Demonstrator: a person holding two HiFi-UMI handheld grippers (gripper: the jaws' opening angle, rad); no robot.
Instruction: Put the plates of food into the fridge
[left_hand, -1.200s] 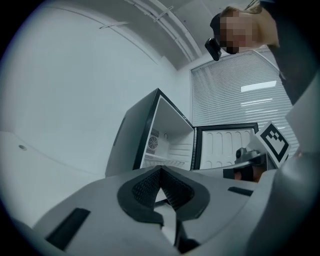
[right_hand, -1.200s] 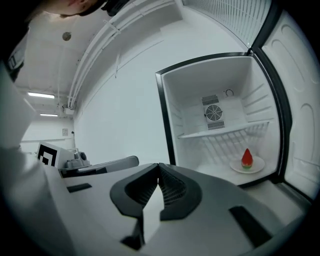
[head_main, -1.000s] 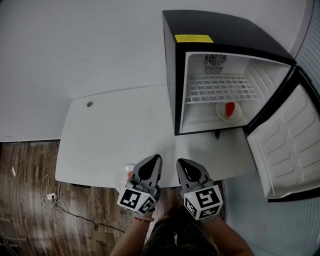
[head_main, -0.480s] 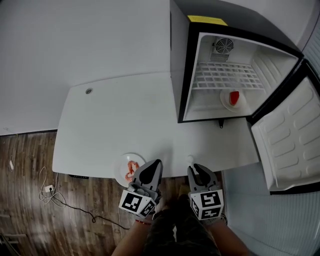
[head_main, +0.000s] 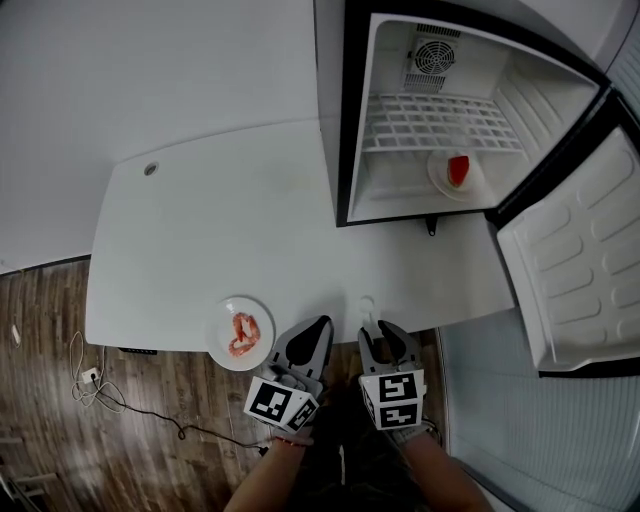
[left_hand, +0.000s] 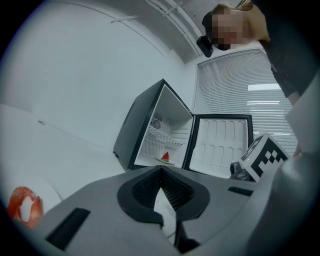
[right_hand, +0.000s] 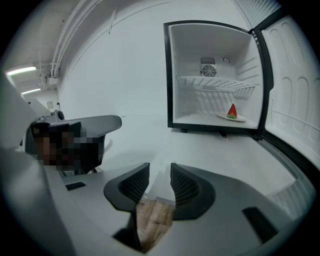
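Observation:
A white plate of orange shrimp sits at the table's near edge, left of both grippers; its food shows low left in the left gripper view. A second plate with a watermelon slice rests on the floor of the open fridge. My left gripper is shut and empty, just right of the shrimp plate. My right gripper is beside it; its jaws have just been opening and nothing is between them.
The fridge door swings open to the right, past the table's edge. A wire shelf spans the fridge above the watermelon plate. The white table has a round grommet at far left. Cables lie on the wood floor.
Both grippers have sunk and drawn back to the table's near edge. The shrimp plate, half hidden by the left gripper before, now shows whole. The right jaws have parted.

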